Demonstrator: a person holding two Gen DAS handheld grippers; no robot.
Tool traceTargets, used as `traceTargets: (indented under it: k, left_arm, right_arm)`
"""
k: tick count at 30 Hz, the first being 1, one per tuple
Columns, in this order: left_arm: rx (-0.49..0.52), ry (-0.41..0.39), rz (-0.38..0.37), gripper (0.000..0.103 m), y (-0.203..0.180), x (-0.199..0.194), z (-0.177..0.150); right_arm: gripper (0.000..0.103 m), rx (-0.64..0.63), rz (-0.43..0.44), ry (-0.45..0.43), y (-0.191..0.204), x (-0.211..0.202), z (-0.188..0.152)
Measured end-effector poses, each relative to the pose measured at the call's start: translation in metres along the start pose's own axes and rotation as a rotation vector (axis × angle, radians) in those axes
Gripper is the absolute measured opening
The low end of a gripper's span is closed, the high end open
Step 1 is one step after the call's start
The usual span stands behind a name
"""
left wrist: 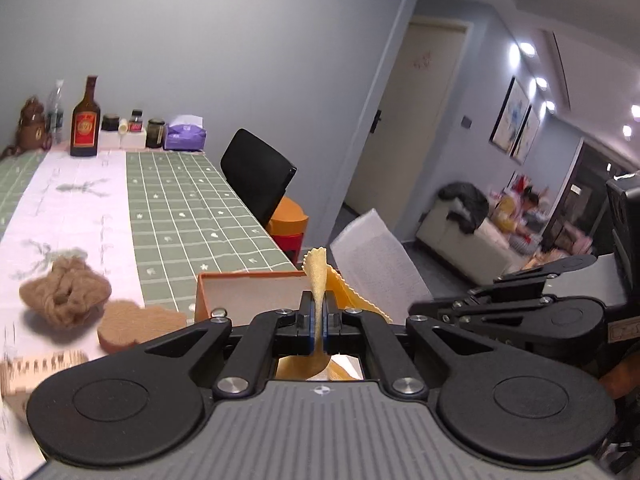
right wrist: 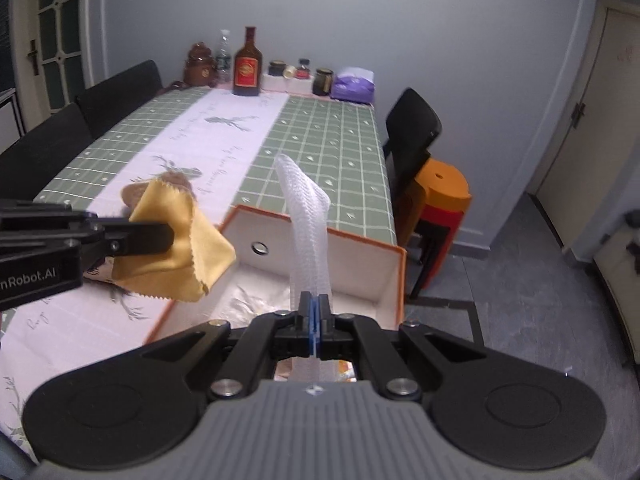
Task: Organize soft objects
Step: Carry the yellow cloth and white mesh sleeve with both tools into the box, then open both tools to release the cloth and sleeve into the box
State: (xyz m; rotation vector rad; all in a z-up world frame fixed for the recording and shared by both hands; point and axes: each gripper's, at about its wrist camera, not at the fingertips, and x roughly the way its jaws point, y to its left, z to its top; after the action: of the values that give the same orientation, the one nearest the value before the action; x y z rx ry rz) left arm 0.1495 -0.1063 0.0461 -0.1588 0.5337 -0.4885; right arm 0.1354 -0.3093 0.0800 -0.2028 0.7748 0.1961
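Yellow cloth (right wrist: 176, 248): pinched between closed fingers of left gripper (left wrist: 319, 320), zigzag edge poking up past the tips, held just left of box (right wrist: 360, 240), clear of desk (right wrist: 320, 140).
White mesh sleeve (right wrist: 308, 232): clamped in closed fingers of right gripper (right wrist: 315, 320), arching upward above the box interior.
Box: orange-edged, white inside, open-topped, at near right corner of desk; crinkled pale lining on its floor.
Brown yarn bundle (left wrist: 66, 292): on desk, left of box.
Brown sponge (left wrist: 132, 324): just beside yarn, lying flat.
Bottle (left wrist: 85, 120), jars (left wrist: 155, 133), tissue pack (left wrist: 186, 134): far end of desk, against wall.
Black chair (left wrist: 256, 176): right of desk.
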Motion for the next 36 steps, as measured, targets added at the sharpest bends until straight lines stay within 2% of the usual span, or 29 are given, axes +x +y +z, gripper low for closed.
traceTargets:
  k: [3, 6, 11, 18, 25, 30, 32, 34, 35, 36]
  left_arm:
    - [0.040, 0.041, 0.019, 0.003, -0.004, 0.024, 0.004]
    - [0.087, 0.071, 0.087, 0.003, -0.006, 0.046, 0.002]
    - [0.125, 0.148, 0.141, 0.003, -0.002, 0.074, -0.002]
    - [0.146, 0.245, 0.185, 0.004, 0.005, 0.102, -0.008]
    - [0.158, 0.299, 0.202, 0.005, 0.012, 0.117, -0.013]
    - [0.165, 0.297, 0.203, 0.026, 0.013, 0.117, -0.012]
    - [0.160, 0.289, 0.198, 0.041, 0.013, 0.113, -0.011]
    - [0.151, 0.273, 0.192, 0.044, 0.013, 0.107, -0.010]
    - [0.145, 0.269, 0.188, 0.044, 0.013, 0.105, -0.009]
    - [0.139, 0.265, 0.184, 0.044, 0.014, 0.102, -0.007]
  right_arm:
    - [0.000, 0.025, -0.008, 0.037, -0.010, 0.020, -0.002]
    - [0.000, 0.036, -0.024, 0.076, -0.019, 0.047, -0.001]
    - [0.000, 0.043, -0.030, 0.134, -0.029, 0.087, 0.001]
    - [0.000, 0.058, -0.008, 0.199, -0.038, 0.130, -0.002]
    - [0.002, 0.031, 0.025, 0.249, -0.034, 0.157, -0.006]
    - [0.005, -0.002, 0.023, 0.262, -0.026, 0.161, -0.004]
    - [0.008, -0.008, 0.022, 0.264, -0.024, 0.160, -0.003]
    - [0.019, -0.014, 0.019, 0.258, -0.022, 0.156, -0.001]
    - [0.031, -0.018, 0.016, 0.254, -0.020, 0.154, 0.000]
    - [0.036, -0.024, 0.011, 0.246, -0.019, 0.151, 0.001]
